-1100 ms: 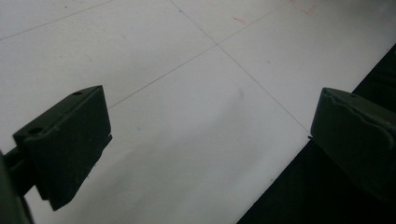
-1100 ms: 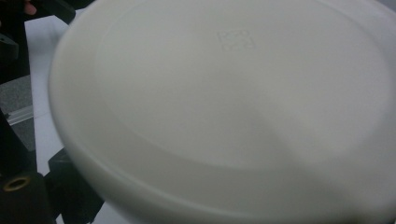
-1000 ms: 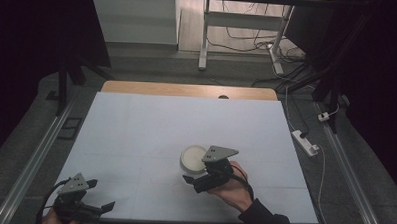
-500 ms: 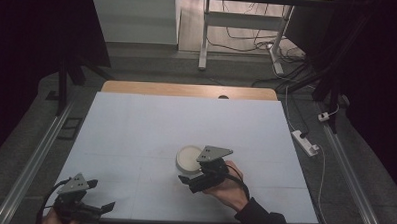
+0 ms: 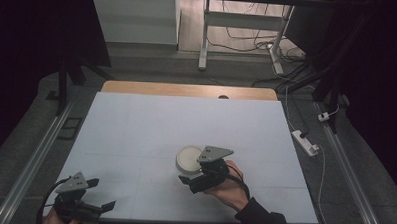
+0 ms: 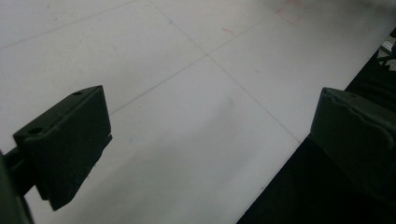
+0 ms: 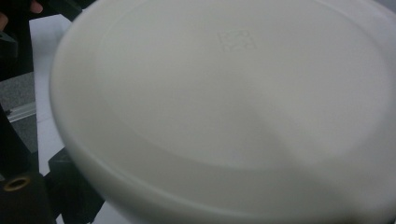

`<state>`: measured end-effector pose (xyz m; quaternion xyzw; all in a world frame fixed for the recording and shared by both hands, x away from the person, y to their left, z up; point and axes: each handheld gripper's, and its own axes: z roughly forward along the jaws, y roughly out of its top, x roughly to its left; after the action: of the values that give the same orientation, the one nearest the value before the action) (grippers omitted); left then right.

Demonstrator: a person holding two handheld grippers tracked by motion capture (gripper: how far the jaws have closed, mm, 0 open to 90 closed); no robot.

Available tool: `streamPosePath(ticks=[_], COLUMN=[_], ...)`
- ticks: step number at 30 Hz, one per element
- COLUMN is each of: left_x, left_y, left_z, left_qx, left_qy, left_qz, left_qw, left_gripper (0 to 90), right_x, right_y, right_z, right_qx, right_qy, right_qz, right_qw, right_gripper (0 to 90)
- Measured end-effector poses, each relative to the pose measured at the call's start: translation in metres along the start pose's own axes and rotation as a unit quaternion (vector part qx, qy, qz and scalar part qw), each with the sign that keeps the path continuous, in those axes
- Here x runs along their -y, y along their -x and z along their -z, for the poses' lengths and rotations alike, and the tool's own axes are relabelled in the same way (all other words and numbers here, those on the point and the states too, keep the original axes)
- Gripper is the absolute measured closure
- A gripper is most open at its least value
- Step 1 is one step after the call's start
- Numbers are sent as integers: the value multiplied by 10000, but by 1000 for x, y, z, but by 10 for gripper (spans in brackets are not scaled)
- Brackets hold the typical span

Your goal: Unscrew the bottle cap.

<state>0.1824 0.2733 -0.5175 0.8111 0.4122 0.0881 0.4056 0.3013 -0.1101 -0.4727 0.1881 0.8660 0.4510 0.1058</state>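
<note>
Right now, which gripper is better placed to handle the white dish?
Right. The right gripper is at the white dish; the left gripper hangs open at the table's near-left corner, far from it.

Under me lies a white table sheet [image 5: 151, 130] marked with faint grid lines. At its twelve o'clock edge I see a bare wooden strip [image 5: 187, 89]. Beyond that, at about one o'clock, white frame legs [image 5: 205, 37] stand among loose cables [image 5: 249, 41]. At three o'clock, off my sheet, a white power strip [image 5: 304, 142] lies on grey floor.
</note>
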Motion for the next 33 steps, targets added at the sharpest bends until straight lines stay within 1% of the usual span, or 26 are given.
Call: streamPosePath(ticks=[3, 6, 12, 13, 16, 18, 19, 21, 22, 23, 24, 26, 27, 30, 31, 32, 33], left_x=[-4, -8, -17, -20, -26, -30, -30, -36, -42, -42, -49, -52, -57, -64, -64, -69, -72], left_y=[0, 0, 2, 3, 5, 7, 7, 8, 10, 10, 11, 11, 11, 12, 12, 13, 14], left_z=[-3, -6, -6, -7, -12, -15, -15, -18, -20, -20, -21, -22, -25, -29, -29, -31, -32], left_qx=[169, 259, 211, 190, 187, 250, 250, 336, 337, 337, 319, 326, 371, 418, 418, 439, 456], left_qy=[0, 71, 211, 227, 103, 34, 34, 17, -4, -4, -2, 10, 38, 49, 49, 64, 90], left_qz=[-82, -143, -264, -317, -395, -443, -443, -484, -571, -571, -670, -704, -714, -774, -774, -834, -852], left_qw=[9998, 9995, 9992, 9991, 9990, 9987, 9987, 9983, 9978, 9978, 9972, 9970, 9967, 9961, 9961, 9955, 9953], left_gripper=[0, 0, 0, 0, 0, 0, 0, 0, 0, 0, 0, 0, 0, 0, 0, 0, 0], right_x=[0, 0, 0, 0, 0, 0, 0, 0, 0, 0, 0, 0, 1, 1, 1, 1, 1], right_y=[0, 0, -1, -2, -2, -2, -2, -3, -3, -3, -3, -4, -4, -5, -5, -5, -5], right_z=[0, 1, 2, 2, 2, 3, 3, 3, 3, 3, 3, 3, 3, 2, 2, 2, 2], right_qx=[2, 4, -27, -31, -48, -52, -58, -63, -66, -75, -79, -89, -99, -126, -136, -143, -148], right_qy=[-7, -1, 9, 9, 20, 17, 21, 21, 21, 16, 11, 12, 10, 7, 10, 13, 12], right_qz=[8, 23, 61, 75, 100, 109, 117, 127, 128, 128, 131, 137, 143, 168, 175, 177, 182], right_qw=[10000, 10000, 10000, 10000, 9999, 9999, 9999, 9999, 9999, 9999, 9999, 9999, 9998, 9998, 9998, 9997, 9997], right_gripper=[63, 63, 63, 64, 63, 63, 63, 63, 63, 63, 63, 63, 63, 63, 63, 63, 63])
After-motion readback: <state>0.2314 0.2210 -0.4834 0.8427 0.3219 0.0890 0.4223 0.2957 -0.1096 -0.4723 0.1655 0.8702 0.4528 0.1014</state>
